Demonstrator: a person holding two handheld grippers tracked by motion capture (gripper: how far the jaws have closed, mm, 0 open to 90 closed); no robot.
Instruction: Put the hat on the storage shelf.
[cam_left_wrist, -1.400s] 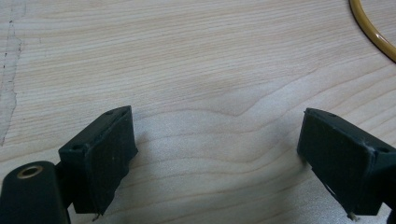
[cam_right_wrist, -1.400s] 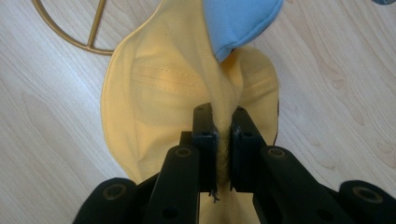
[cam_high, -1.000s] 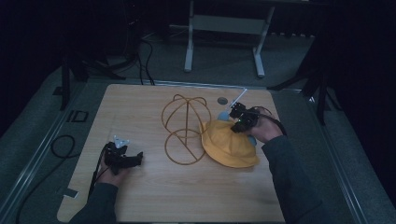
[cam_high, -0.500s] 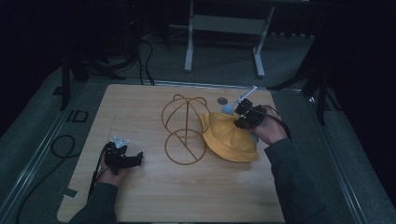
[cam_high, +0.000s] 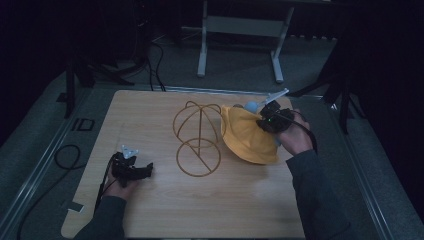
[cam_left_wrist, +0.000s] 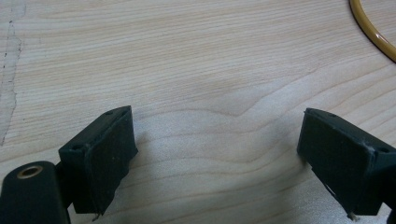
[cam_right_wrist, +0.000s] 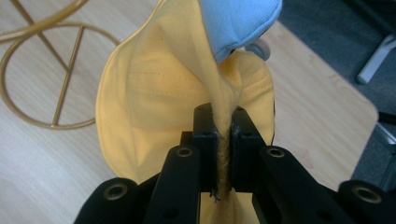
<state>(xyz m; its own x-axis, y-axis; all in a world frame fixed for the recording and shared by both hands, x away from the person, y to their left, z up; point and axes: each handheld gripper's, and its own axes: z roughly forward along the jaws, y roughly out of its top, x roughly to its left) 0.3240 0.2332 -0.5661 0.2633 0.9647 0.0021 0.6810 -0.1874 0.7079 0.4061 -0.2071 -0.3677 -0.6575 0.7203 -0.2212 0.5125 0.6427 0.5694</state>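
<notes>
- Pale wood of the table (cam_left_wrist: 196, 70) is seen between the jaws of the left hand-held gripper (cam_left_wrist: 217, 163), which is held wide apart with nothing in it, resting near the front left edge.
- A yellow bucket hat (cam_high: 247, 137) is pinched by its brim in the right hand-held gripper (cam_right_wrist: 223, 140) and is raised off the table, just right of the wire hat stand (cam_high: 197, 137).
- The lifting step is judged to be in hand; next, the hat would need carrying over the stand's dome and lowering.
- The hat hangs limp and folded, with a light blue lining (cam_right_wrist: 238, 23) exposed.

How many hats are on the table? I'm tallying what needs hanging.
1: a yellow hat, right of the wire stand, its brim pinched in the right gripper. Nothing seems hidden.
</notes>
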